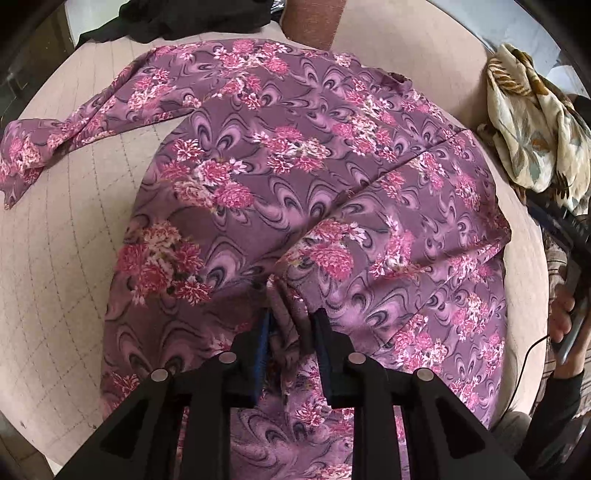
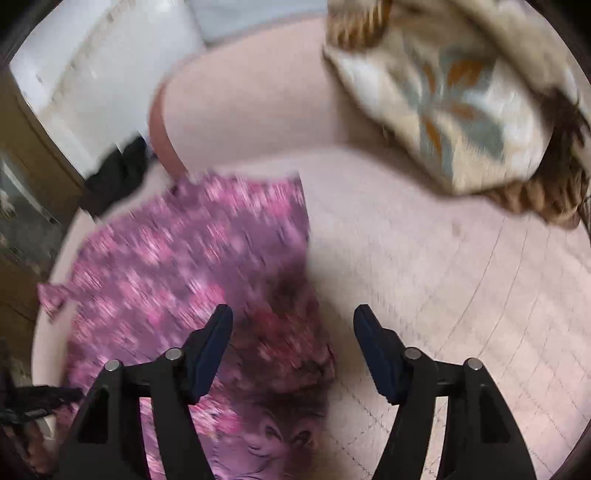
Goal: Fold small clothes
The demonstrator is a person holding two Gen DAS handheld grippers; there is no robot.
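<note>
A purple garment with pink flowers [image 1: 295,166] lies spread on a pale pink quilted surface [image 1: 74,240], one sleeve [image 1: 44,147] stretched out to the left. My left gripper [image 1: 293,317] points down at its near part. Its jaws stand a little apart, and a raised fold of the fabric sits loosely between the pads. In the blurred right wrist view, my right gripper [image 2: 291,321] is wide open and holds nothing. It hovers over the garment [image 2: 192,251] at its right edge, its right finger above the bare surface [image 2: 443,258].
A cream cloth with a leaf print [image 1: 532,122] lies crumpled at the right [image 2: 454,110]. A black cloth [image 1: 177,18] lies at the far edge [image 2: 114,173]. A person's hand [image 1: 565,314] in a dark sleeve holds the other tool at the right.
</note>
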